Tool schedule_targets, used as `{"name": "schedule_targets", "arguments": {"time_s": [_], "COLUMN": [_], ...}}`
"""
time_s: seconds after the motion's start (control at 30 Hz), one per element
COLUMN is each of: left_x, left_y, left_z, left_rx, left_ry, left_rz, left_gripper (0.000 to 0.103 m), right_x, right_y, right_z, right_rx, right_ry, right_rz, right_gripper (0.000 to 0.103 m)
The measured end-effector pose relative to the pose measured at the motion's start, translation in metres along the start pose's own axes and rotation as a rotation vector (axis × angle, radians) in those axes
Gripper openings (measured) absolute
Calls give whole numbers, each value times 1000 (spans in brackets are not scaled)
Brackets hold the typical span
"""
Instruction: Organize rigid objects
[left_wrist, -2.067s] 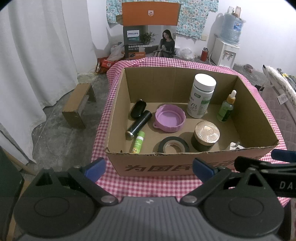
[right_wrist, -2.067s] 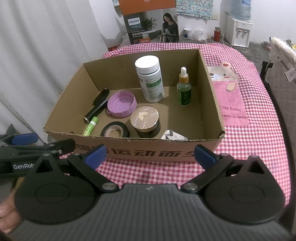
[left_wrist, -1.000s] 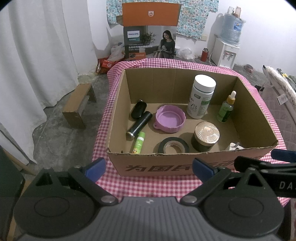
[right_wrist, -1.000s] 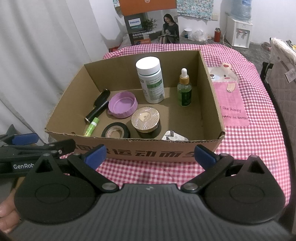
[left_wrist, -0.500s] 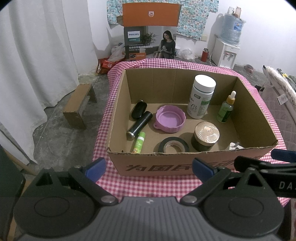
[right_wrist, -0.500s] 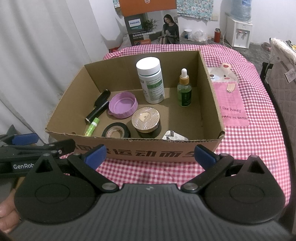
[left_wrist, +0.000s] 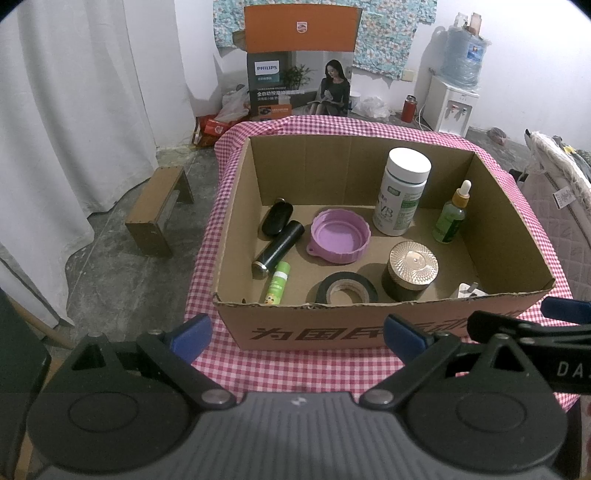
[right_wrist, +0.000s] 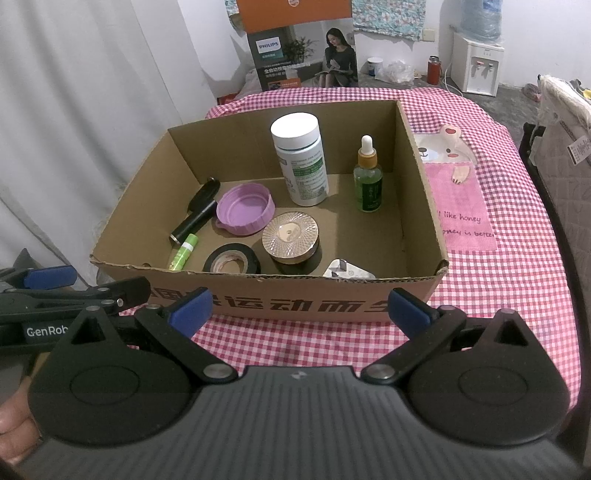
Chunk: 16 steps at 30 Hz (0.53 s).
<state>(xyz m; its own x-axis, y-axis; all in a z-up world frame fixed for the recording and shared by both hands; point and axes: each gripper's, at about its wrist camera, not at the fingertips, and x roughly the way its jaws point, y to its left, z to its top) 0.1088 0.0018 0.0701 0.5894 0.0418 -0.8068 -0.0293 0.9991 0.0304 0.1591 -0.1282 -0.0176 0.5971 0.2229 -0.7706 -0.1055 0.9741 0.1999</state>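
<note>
Rigid objects all lay inside the open cardboard box (right_wrist: 266, 302) on the checked worktop (right_wrist: 517, 266): a white bottle (right_wrist: 300, 158) and a green dropper bottle (right_wrist: 368, 184) upright toward the back, a purple lid (right_wrist: 244, 209) mouth-up, a gold-topped jar (right_wrist: 290, 236), a black tape roll (right_wrist: 231, 260), a green tube (right_wrist: 184, 252), two black cylinders (right_wrist: 194, 221) and a white plug (right_wrist: 347, 274) against the near wall. That layout would suit either a box waiting to be emptied or one already filled, so I judged only that any reach should come from above the near wall, taking upright bottles by the body and flat things across their width, clear of neighbours. Left claw (left_wrist: 295, 332) and right claw (right_wrist: 299, 308) both hung level before the box's near wall, side by side, each with fingers spread wide and nothing between them; part of a hand (right_wrist: 14, 424) showed at the right view's lower left edge.
</note>
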Motion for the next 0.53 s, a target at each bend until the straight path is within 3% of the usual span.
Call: {"name": "schedule_targets", "arguments": {"time_s": [0.53], "left_x": [0], "left_y": [0], "left_z": [1], "left_rx": [0], "left_ry": [2], "left_rz": [0], "left_gripper": [100], "right_x": [-1], "right_y": [0], "right_z": [0], "right_rx": [2], "right_ry": [2], "right_rz": [-1], "right_gripper": [102]}}
